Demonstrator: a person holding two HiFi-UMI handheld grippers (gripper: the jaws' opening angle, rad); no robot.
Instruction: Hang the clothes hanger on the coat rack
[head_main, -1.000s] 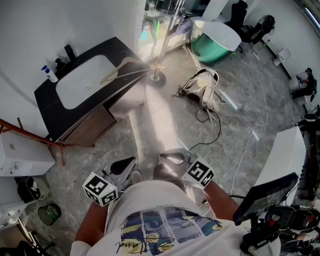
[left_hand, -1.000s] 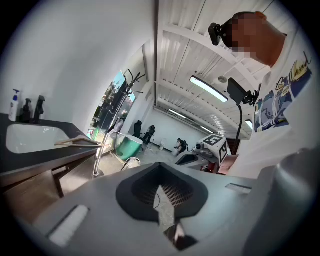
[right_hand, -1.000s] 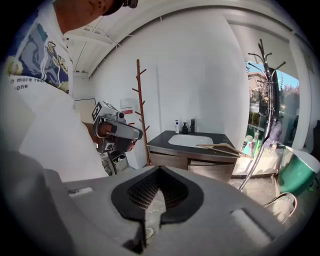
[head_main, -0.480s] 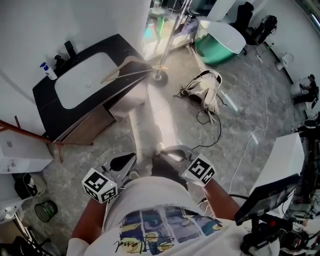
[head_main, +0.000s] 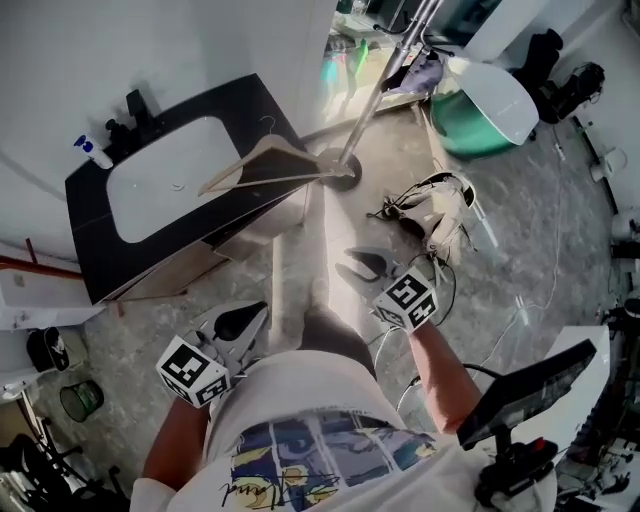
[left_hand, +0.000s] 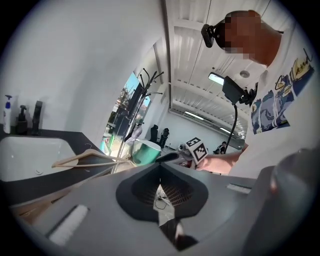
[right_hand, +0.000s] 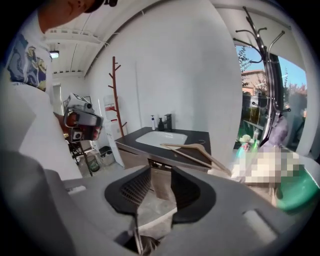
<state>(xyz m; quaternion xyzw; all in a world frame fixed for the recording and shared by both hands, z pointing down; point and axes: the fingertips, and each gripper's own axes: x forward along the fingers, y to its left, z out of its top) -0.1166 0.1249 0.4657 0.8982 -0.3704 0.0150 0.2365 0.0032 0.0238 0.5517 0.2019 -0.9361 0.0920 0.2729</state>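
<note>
Watching from beside the person; clothes hanger (head_main: 265, 168) lies flat on the black counter (head_main: 250, 100), just right of the white basin (head_main: 165, 190) and not in it; its right tip overhangs the counter edge near the coat rack (head_main: 375, 85), whose round foot stands on the floor. A pump bottle (head_main: 97, 152) stands on the counter at the basin's far left. Green tub (head_main: 490, 95) at far right, contents not discernible. Right gripper (head_main: 358, 265): jaws opening, nothing between them, pointed toward the hanger, well apart from it. Left gripper (head_main: 245, 322): jaws together, empty, held near the person.
</note>
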